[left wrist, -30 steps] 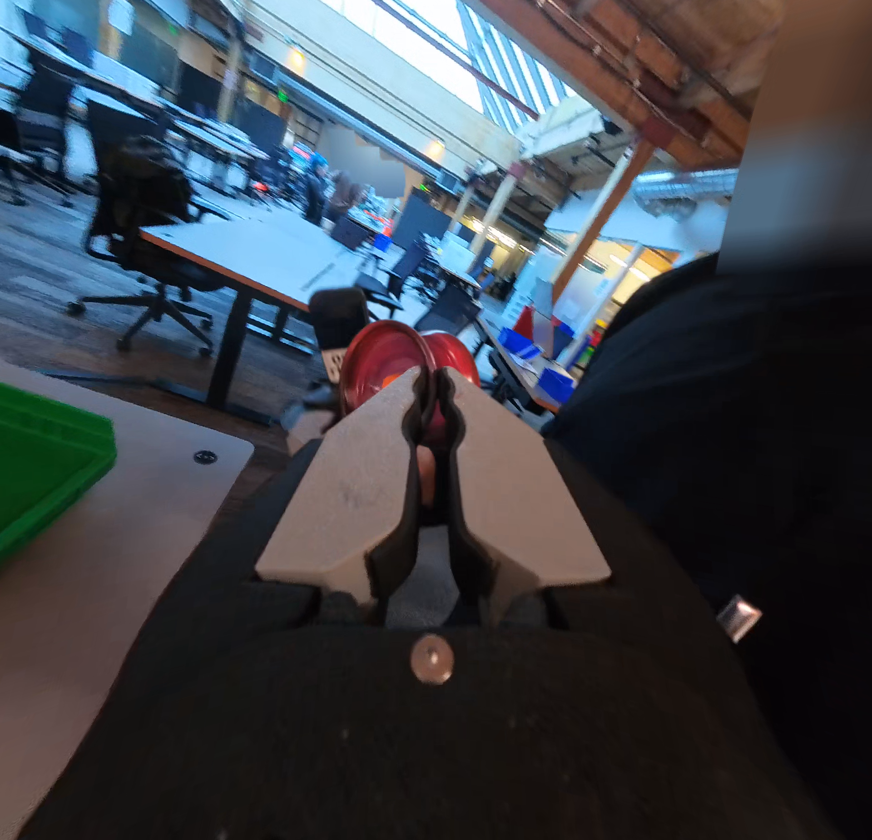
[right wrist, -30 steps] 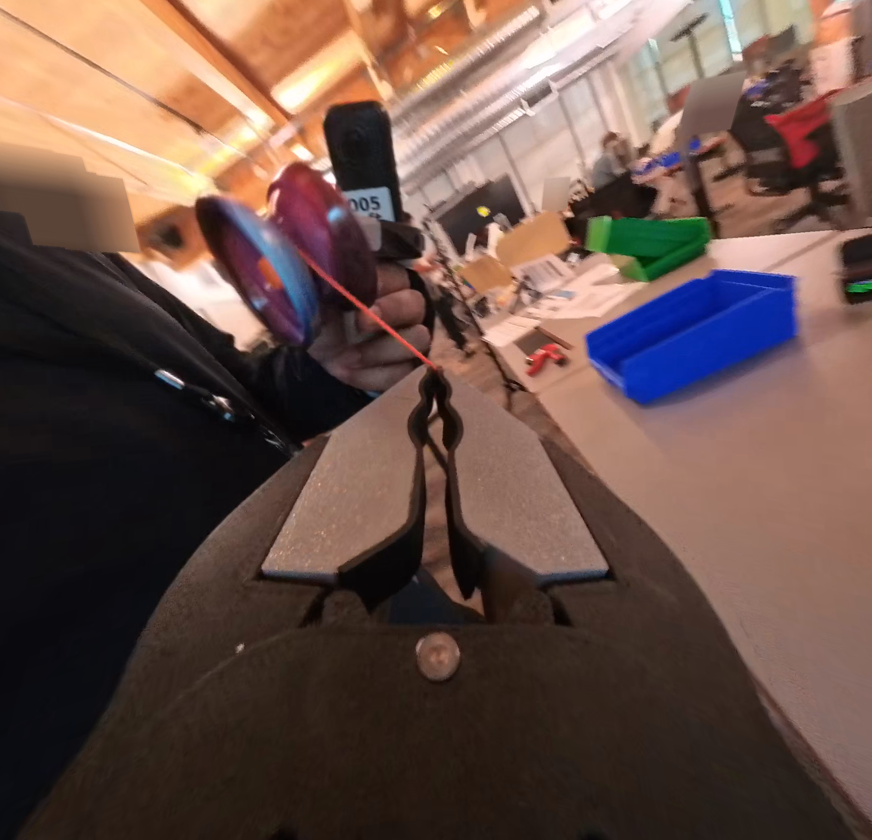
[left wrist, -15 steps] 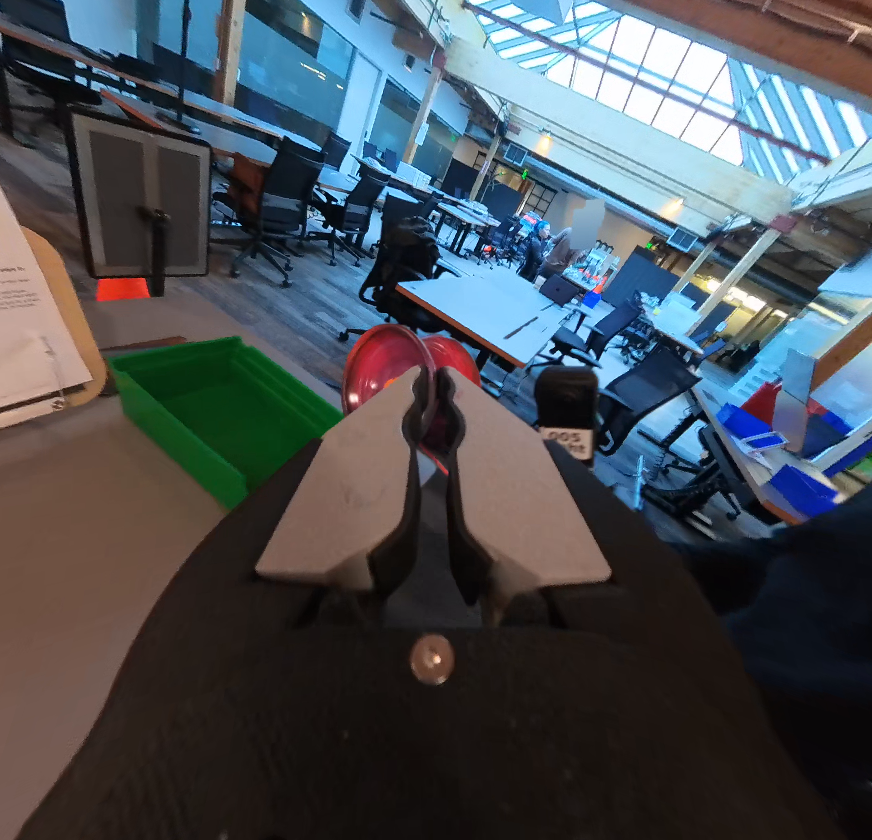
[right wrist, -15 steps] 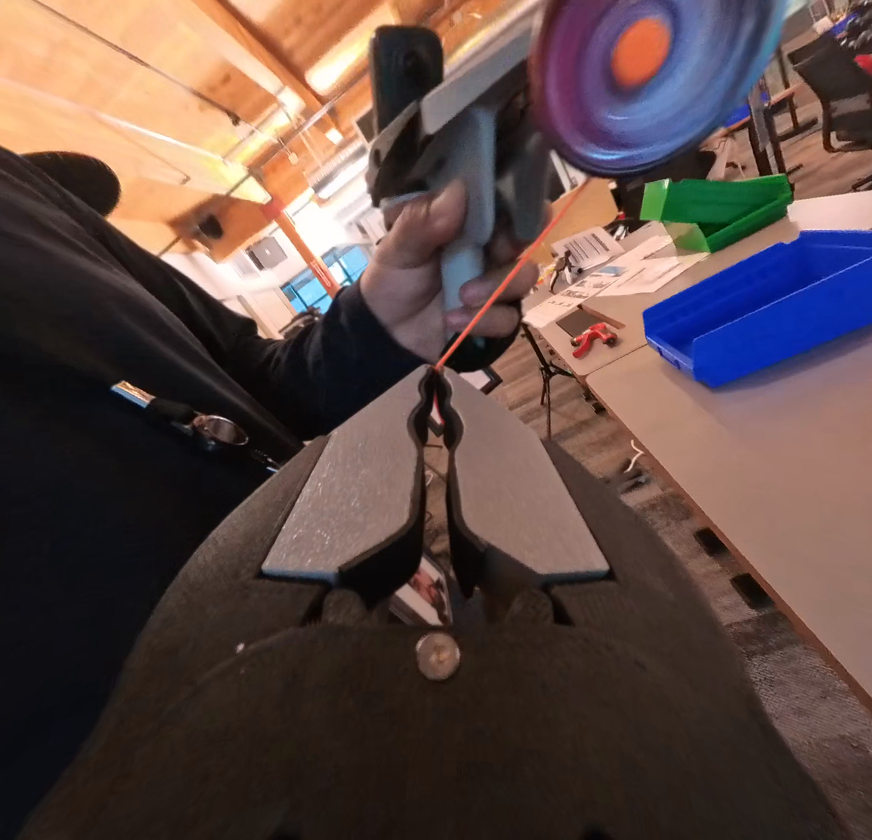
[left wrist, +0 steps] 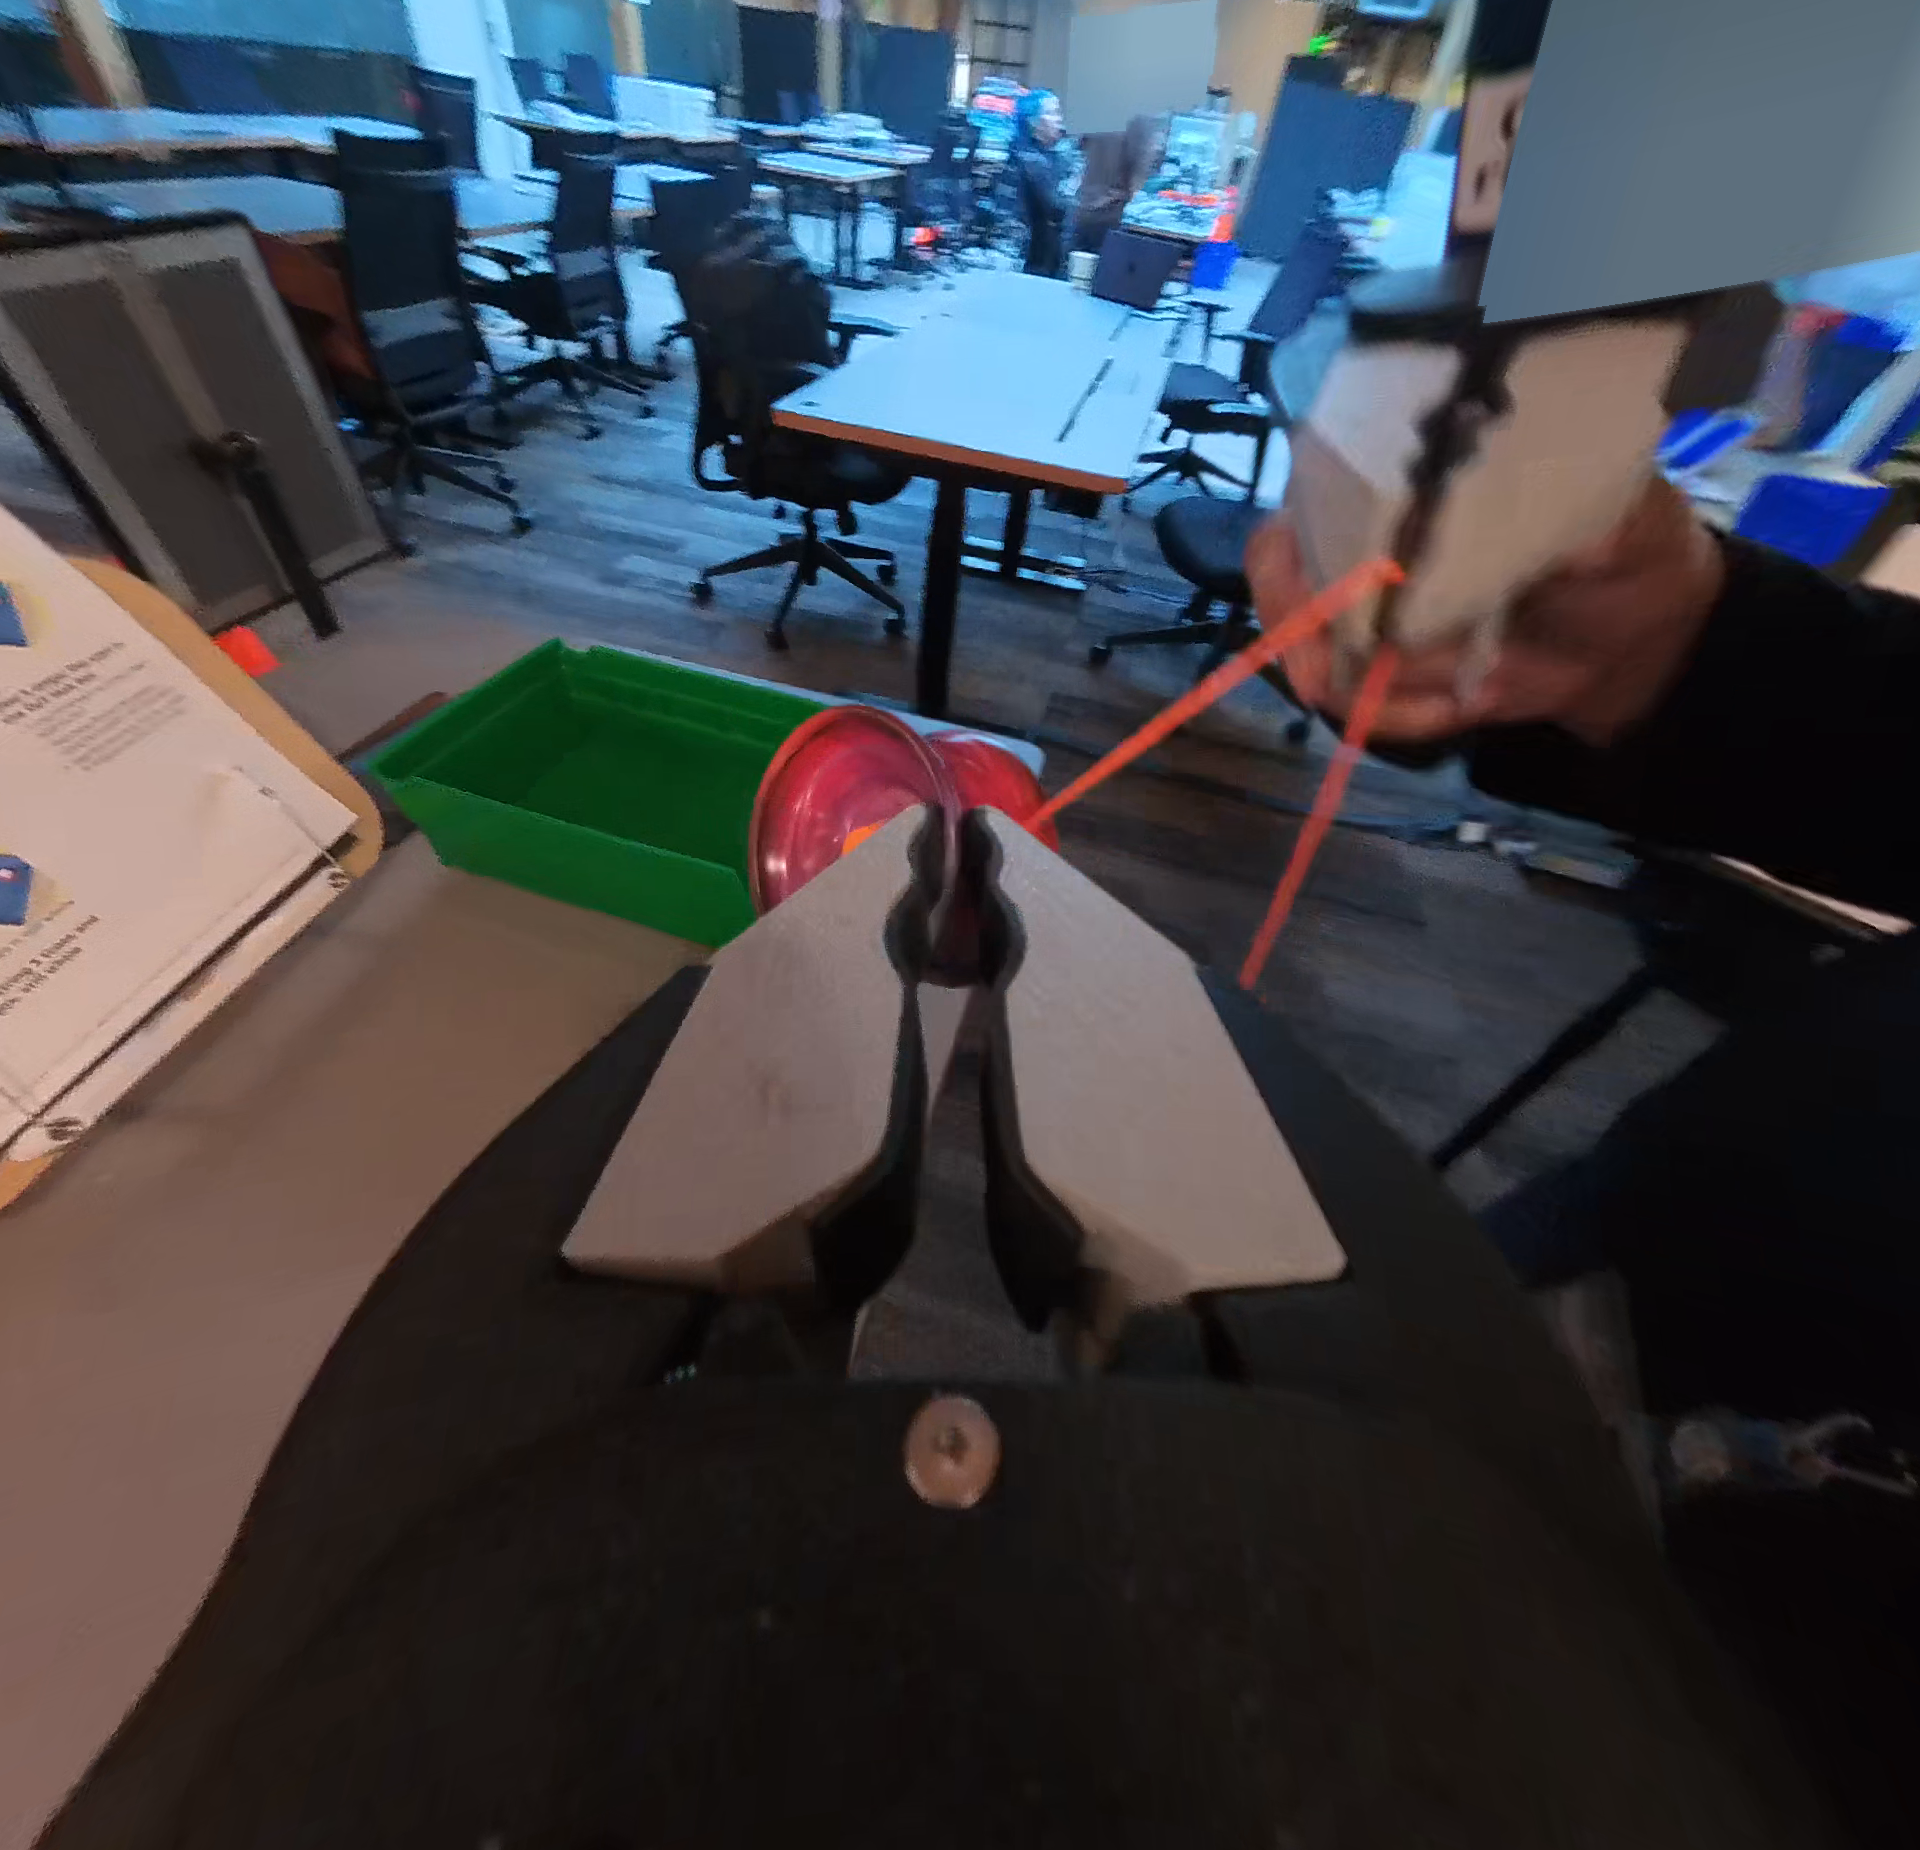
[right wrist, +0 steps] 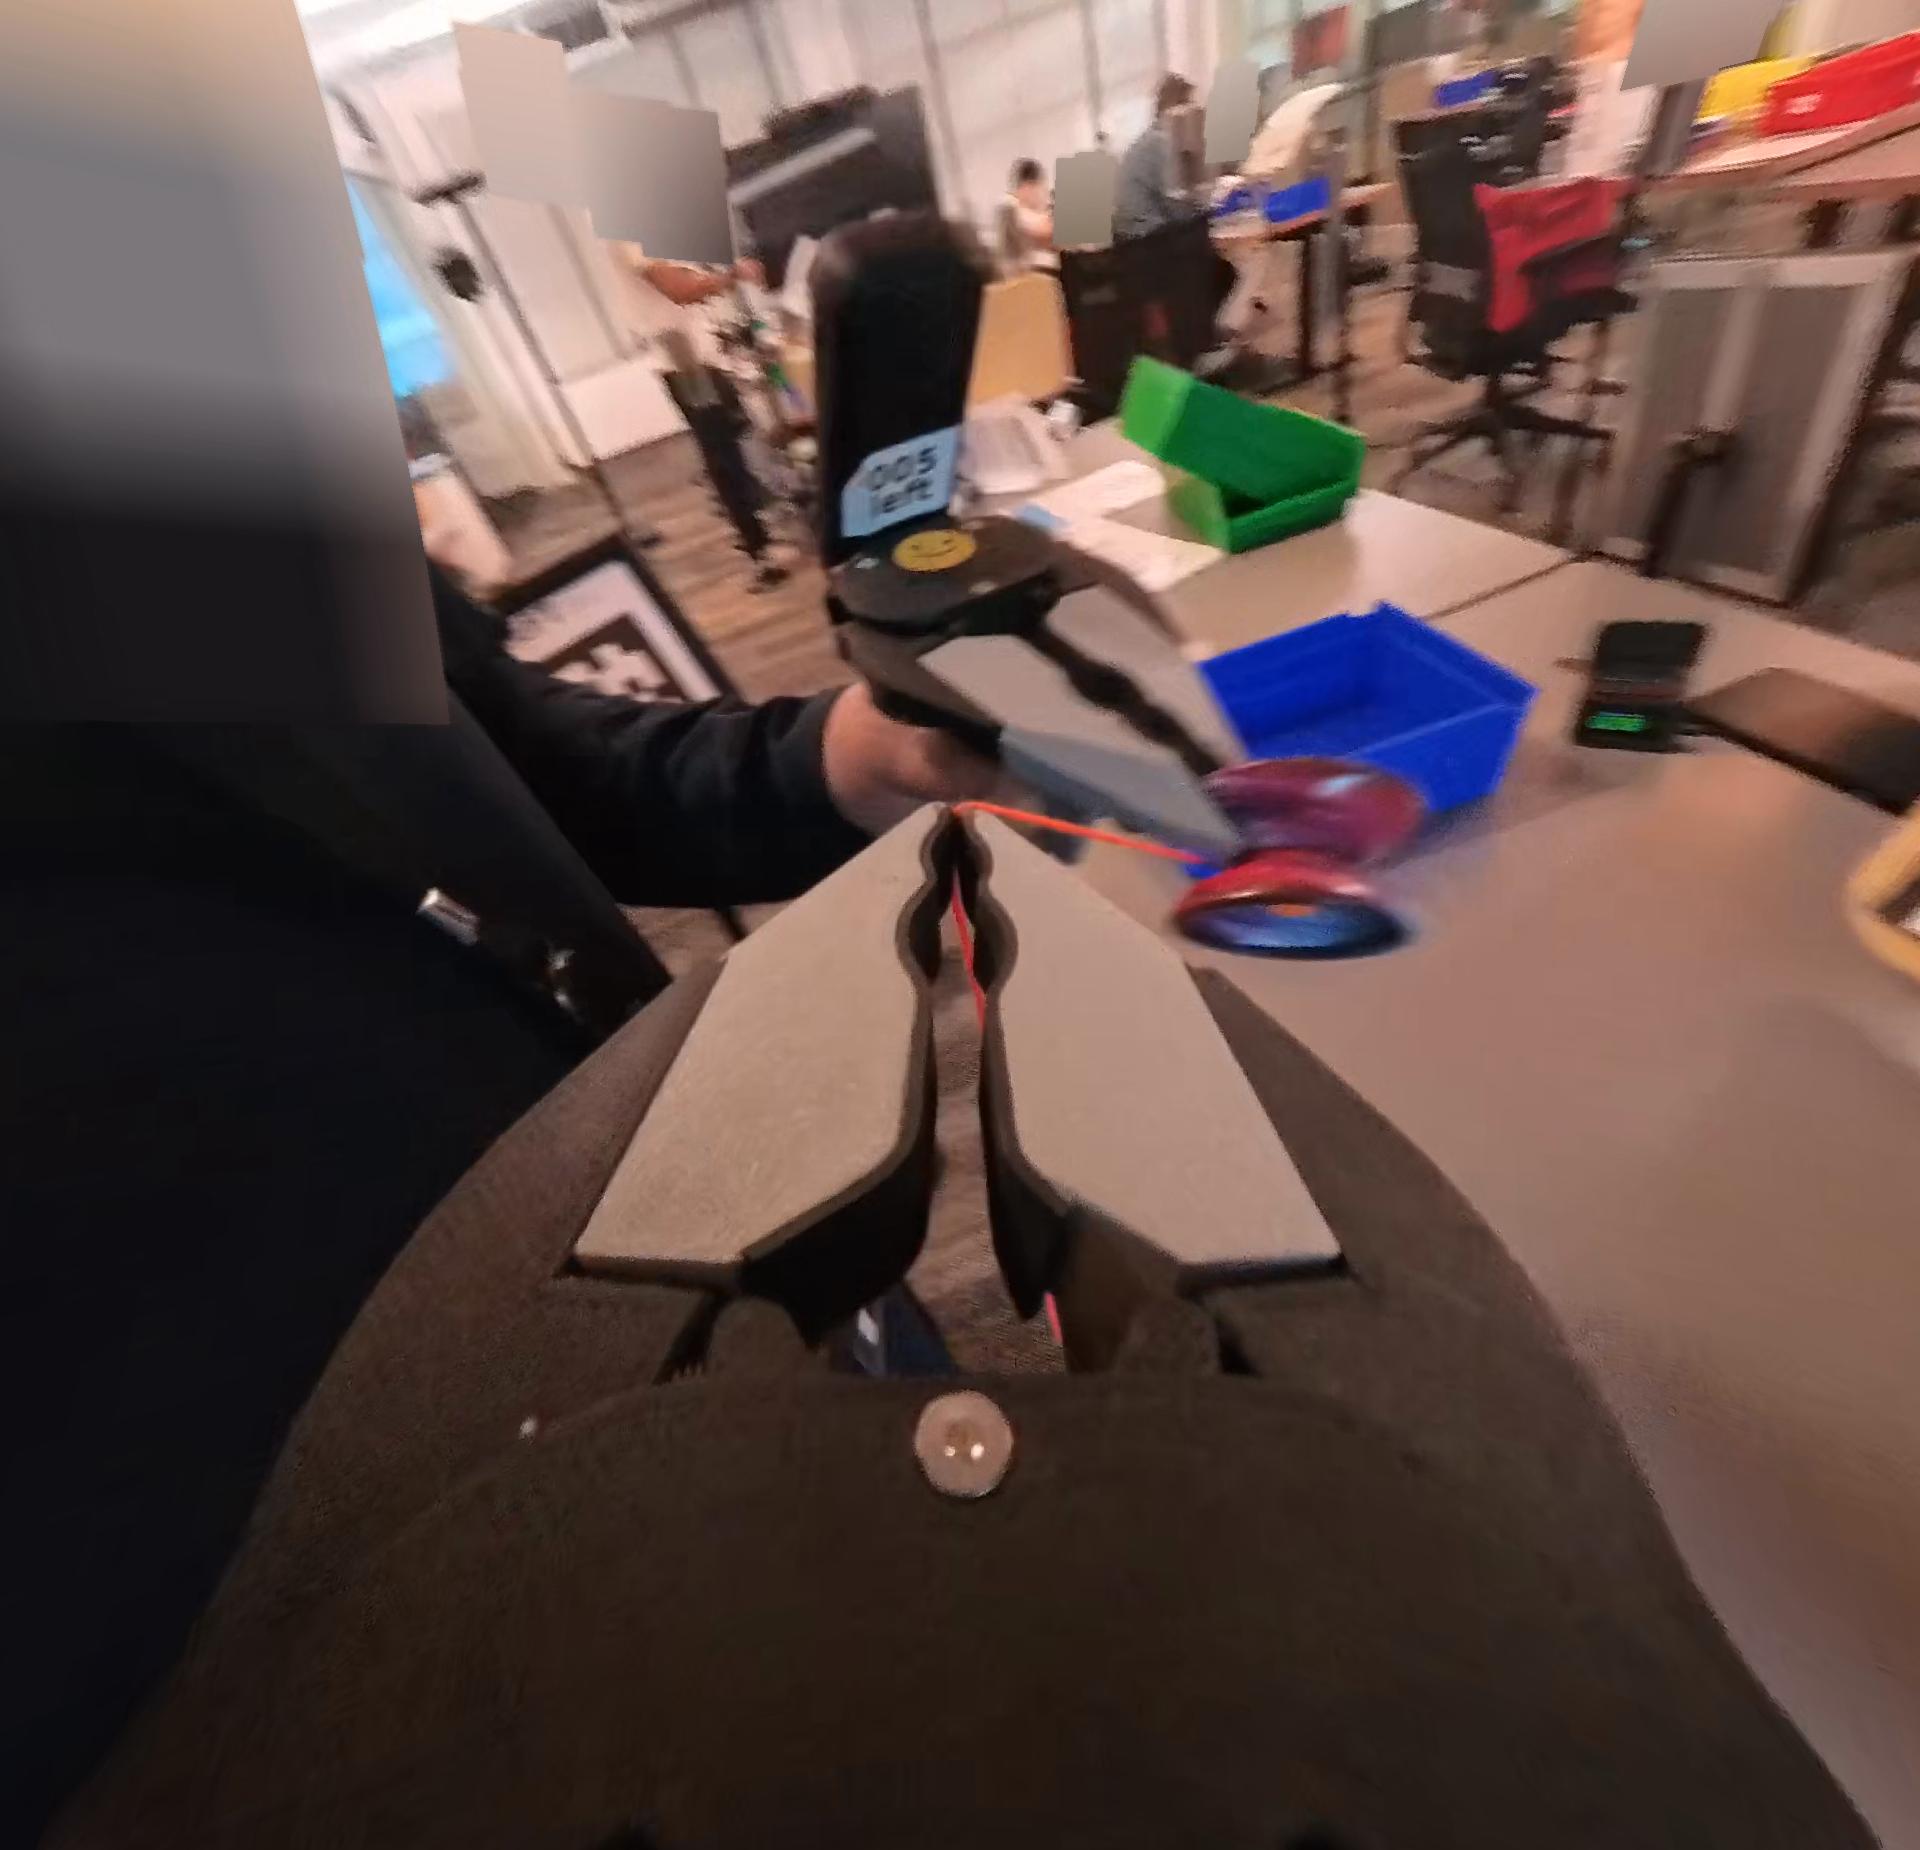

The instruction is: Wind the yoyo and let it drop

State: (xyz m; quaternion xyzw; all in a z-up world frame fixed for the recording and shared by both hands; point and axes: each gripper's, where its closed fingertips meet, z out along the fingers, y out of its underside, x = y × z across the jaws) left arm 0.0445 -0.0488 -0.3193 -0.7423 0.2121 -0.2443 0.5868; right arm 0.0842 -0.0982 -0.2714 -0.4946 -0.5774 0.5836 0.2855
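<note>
We judge winding underway, the drop undone: our left claw (left wrist: 948,844) clamps the yoyo (left wrist: 831,813) rim, our right claw (right wrist: 951,824) pinches its orange string (right wrist: 1081,836).

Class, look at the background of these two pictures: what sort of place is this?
Most likely an open-plan office or workshop: long desks, wheeled office chairs, and plastic parts bins on the tables.

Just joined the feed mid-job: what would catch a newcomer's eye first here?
The red yoyo, clamped by its rim at the left gripper. From it an orange string runs up to the right gripper, whose fingers are shut on it. A green bin sits on the table just behind.
</note>
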